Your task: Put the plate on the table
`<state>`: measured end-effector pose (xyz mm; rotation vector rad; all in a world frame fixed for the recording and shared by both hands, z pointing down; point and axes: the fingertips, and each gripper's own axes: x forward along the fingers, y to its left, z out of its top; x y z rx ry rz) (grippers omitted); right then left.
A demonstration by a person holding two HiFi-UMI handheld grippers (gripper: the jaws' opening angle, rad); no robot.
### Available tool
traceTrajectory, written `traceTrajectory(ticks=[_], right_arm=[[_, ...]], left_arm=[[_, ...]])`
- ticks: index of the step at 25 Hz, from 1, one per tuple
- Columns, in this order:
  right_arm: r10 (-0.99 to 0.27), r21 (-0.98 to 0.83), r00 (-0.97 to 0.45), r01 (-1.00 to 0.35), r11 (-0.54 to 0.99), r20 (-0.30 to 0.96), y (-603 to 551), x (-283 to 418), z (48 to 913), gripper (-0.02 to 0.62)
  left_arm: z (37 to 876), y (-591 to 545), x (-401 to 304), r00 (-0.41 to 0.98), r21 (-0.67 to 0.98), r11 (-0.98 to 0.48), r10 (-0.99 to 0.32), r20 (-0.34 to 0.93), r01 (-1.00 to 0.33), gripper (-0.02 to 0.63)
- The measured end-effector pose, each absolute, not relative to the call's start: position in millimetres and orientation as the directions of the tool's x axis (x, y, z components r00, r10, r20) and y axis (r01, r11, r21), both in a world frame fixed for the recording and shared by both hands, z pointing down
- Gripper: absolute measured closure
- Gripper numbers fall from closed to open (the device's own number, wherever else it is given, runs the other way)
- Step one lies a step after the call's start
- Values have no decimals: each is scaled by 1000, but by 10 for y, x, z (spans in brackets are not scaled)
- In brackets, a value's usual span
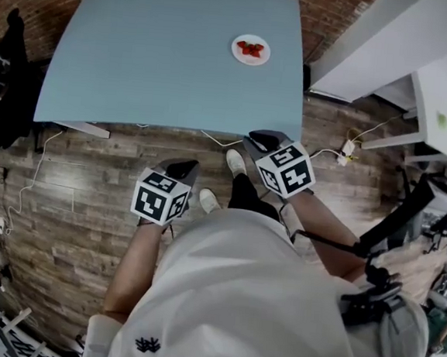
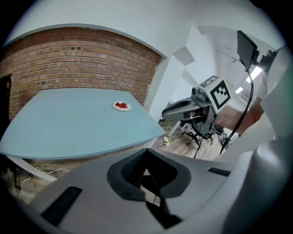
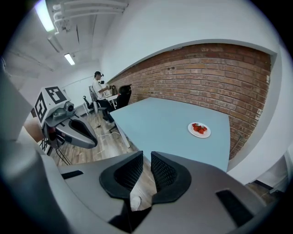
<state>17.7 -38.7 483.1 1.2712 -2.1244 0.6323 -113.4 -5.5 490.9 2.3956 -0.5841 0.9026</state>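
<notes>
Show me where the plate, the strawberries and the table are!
plate (image 3: 206, 134): right gripper view, on its bare white edge.
strawberries (image 1: 250, 49): head view, on the middle of the red pile.
table (image 1: 156, 59): head view, on the bare blue top.

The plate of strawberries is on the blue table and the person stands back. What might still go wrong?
A white cable trails across the floor just ahead of the person's shoes; stepping forward might snag it. The plate sits toward the table's right side, so a careless swing of the right tool there may nudge it.
</notes>
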Motion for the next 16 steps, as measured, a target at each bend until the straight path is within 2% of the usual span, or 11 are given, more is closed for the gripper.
traceTrajectory(ticks=[16], right_arm=[[-625, -81, -381, -888, 453, 682, -399, 201, 4784, 552]], left_arm=[[4868, -82, -1070, 686, 298, -780, -219, 694, -550, 604]])
